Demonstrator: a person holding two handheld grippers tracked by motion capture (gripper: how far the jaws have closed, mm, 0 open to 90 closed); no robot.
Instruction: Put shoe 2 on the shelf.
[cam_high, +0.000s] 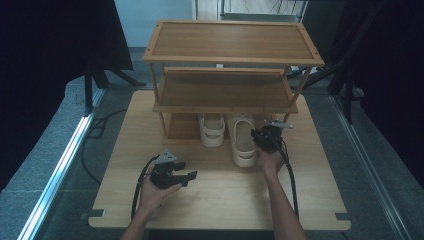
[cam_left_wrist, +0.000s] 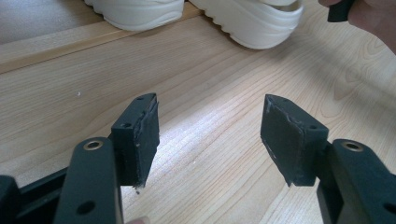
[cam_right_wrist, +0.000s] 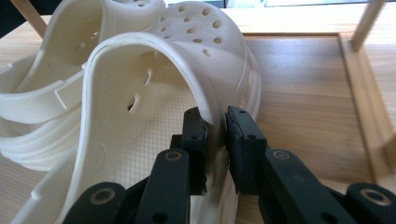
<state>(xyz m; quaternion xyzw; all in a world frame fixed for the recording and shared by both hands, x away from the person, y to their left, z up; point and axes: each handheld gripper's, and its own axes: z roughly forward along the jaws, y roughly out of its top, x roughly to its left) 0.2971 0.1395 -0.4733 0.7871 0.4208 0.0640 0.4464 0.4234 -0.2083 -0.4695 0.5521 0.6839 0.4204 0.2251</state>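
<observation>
1. The right gripper (cam_right_wrist: 215, 140) pinches the side wall of the nearer clog (cam_right_wrist: 154, 93), one jaw inside the shoe and one outside, at the centre of the right gripper view.
2. In the high view that clog (cam_high: 243, 142) lies at mid-frame, half out from under the lowest board of the wooden rack (cam_high: 232, 42), with the other clog (cam_high: 212, 131) just to its left, tucked further in.
3. The step looks like sliding this clog in or out of the bottom tier; which, I cannot tell. Keep the pinch firm, since the soft wall may fold, and move it straight along the table (cam_high: 220, 200).
4. The left gripper (cam_high: 170, 174) rests spread and empty at lower left, well clear; leave it there.
</observation>
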